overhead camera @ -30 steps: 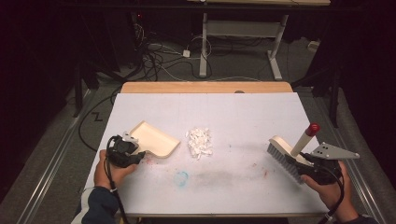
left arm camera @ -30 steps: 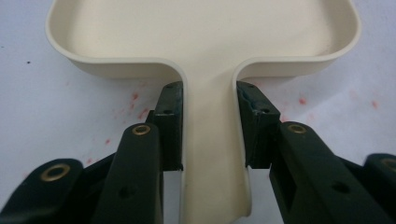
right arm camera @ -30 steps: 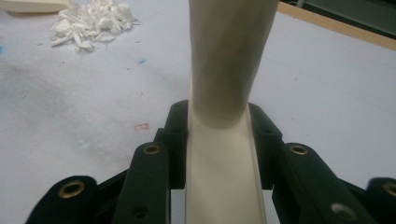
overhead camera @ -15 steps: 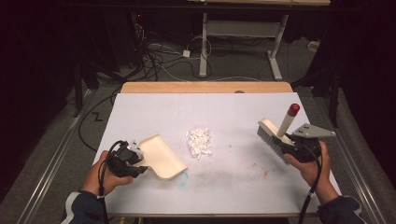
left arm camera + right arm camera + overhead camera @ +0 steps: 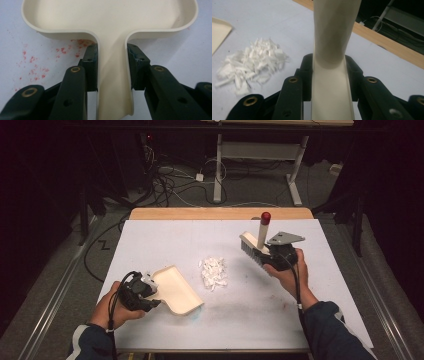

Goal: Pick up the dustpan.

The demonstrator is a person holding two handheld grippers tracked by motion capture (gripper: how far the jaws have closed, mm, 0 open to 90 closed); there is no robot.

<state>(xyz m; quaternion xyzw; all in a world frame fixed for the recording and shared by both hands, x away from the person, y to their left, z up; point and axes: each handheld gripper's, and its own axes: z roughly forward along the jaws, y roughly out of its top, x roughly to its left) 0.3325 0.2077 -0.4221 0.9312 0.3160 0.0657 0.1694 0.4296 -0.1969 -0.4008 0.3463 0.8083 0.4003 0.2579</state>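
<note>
Gripping cream plastic dustpan (image 5: 110, 22) handle between left gripper (image 5: 111, 68) jaws, cream red-tipped brush (image 5: 254, 244) handle between right gripper (image 5: 329, 75) jaws; I'd sweep white paper shreds (image 5: 252, 63) slowly panward, pan lip flat.

- The left gripper (image 5: 111, 67) had both black jaws clamped on the narrow handle of a cream dustpan (image 5: 110, 27), one pad on each side.
- The pan's wide, rimmed tray spread away from the jaws, lying on the white table (image 5: 175, 57).
- Red specks (image 5: 32, 65) dotted the table left of the handle.
</note>
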